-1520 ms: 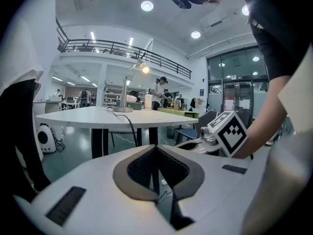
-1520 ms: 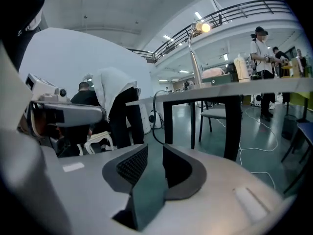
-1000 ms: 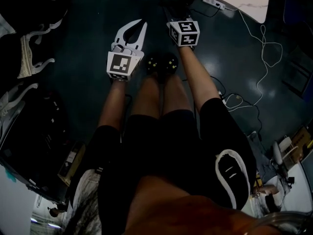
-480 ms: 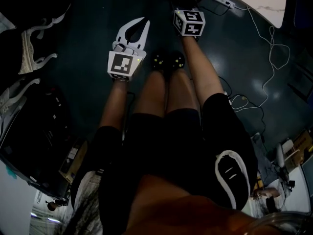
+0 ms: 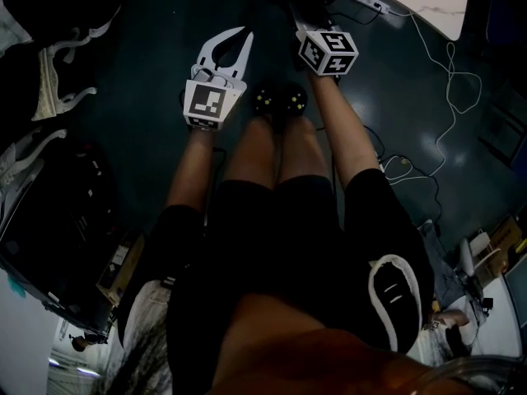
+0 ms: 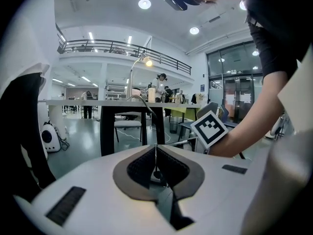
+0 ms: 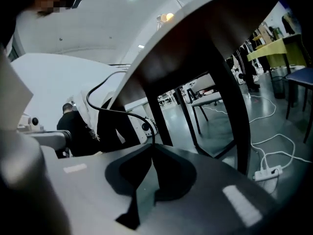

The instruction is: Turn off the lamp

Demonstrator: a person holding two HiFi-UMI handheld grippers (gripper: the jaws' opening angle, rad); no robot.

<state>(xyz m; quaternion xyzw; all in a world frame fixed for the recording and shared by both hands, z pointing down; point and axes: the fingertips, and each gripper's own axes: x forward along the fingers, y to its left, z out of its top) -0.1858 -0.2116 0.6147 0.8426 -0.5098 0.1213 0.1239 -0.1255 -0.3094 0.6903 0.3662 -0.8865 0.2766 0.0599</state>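
Under the table (image 7: 195,58), right claw (image 7: 153,145) has just closed, apparently on the lamp (image 7: 167,17) cord (image 7: 122,112); left claw (image 6: 155,147) closed, empty: avoid tugging.

Lamp (image 6: 146,61) lit, atop far tbl (image 6: 98,103)

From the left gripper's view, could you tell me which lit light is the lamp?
The lamp is the warm yellow one on the curved arm above the table; the others are white ceiling lights.

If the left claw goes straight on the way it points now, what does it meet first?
Probably the cable hanging from the table, right ahead of the shut left claw; the table leg stands behind it. Depth is unclear.
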